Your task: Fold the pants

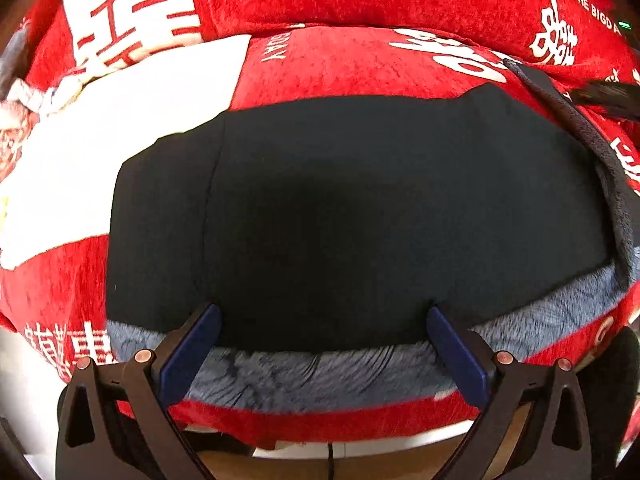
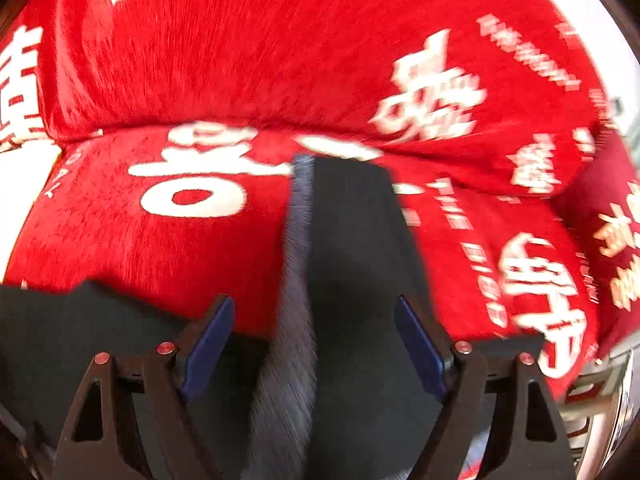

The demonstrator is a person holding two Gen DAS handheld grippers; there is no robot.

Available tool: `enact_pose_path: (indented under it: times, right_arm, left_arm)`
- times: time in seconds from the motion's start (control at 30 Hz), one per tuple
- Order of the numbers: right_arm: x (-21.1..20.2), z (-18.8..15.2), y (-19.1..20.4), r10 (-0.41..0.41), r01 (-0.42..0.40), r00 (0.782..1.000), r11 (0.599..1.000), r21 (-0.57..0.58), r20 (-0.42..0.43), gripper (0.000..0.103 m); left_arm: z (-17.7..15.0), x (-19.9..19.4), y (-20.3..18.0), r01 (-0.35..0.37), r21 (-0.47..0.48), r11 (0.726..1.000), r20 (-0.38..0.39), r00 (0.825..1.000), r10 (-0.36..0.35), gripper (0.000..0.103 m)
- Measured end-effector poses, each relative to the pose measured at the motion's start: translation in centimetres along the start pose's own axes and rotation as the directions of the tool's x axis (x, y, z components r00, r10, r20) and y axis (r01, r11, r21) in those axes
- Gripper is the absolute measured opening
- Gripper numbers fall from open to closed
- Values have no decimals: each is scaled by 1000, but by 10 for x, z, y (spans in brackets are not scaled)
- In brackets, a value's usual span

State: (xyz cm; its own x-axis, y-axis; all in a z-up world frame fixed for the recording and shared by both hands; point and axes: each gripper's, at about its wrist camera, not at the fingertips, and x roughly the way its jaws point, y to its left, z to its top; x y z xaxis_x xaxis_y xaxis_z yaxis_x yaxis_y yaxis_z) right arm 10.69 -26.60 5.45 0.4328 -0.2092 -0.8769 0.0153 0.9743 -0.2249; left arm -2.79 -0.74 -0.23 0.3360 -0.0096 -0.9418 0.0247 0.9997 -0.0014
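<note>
Dark pants [image 1: 360, 208] with a grey fleece lining [image 1: 320, 376] lie folded flat on a red cushion. My left gripper [image 1: 324, 316] hangs over their near edge, fingers wide apart and open, nothing pinched between the blue pads [image 1: 192, 360]. In the right wrist view a long dark strip of the pants [image 2: 352, 240] runs away from the camera, its fleece edge [image 2: 296, 240] turned up on the left. My right gripper [image 2: 314, 308] is open astride this strip, and the pads do not press on it. This view is blurred.
The red plush sofa cover [image 1: 360, 60] with white lettering covers seat and backrest [image 2: 240, 40]. A white cloth [image 1: 100, 152] lies left of the pants. A blurred black object [image 1: 604, 96] pokes in at the right. The seat's front edge [image 1: 320, 428] lies just below the pants.
</note>
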Motion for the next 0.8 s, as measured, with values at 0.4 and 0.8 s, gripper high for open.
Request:
enact_pose_path:
  times: [0.4, 0.8]
  right_arm:
    - [56, 6, -47, 87, -80, 991, 994, 78, -98, 7]
    - [-42, -112, -185, -14, -55, 985, 920, 388, 171, 6]
  left_arm:
    - [11, -31, 26, -17, -96, 995, 3, 1000, 17, 103]
    - [47, -17, -192, -121, 316, 941, 56, 993, 109, 103]
